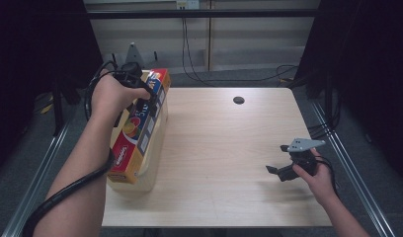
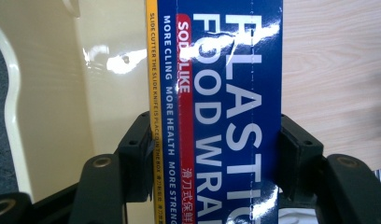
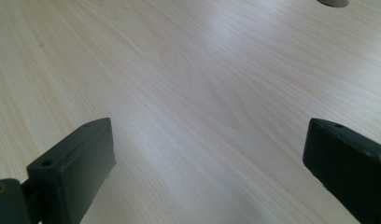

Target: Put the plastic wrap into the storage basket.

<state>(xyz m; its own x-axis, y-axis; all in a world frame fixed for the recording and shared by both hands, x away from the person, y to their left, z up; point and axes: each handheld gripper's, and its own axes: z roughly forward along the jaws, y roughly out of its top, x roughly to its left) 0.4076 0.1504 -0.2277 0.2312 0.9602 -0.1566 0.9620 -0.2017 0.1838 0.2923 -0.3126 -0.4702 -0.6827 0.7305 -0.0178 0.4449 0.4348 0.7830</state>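
Note:
A long plastic wrap box (image 1: 140, 131), blue with red and yellow panels, lies lengthways over a cream tray (image 1: 151, 170) at the table's left edge. My left gripper (image 1: 142, 96) grips it from above near its far end. In the left gripper view both black pads (image 2: 138, 163) press the sides of the plastic wrap box (image 2: 226, 107), with the cream tray (image 2: 48, 93) beneath. My right gripper (image 1: 274, 170) hovers low over the table's right front part, its jaws wide apart. In the right gripper view only bare wood lies between the fingers (image 3: 76, 163) of the right gripper (image 3: 212, 163).
The light wooden table (image 1: 224, 148) has a round cable hole (image 1: 238, 100) near its far edge. Metal rails run along both sides of the table on the floor. Cables hang behind the far edge.

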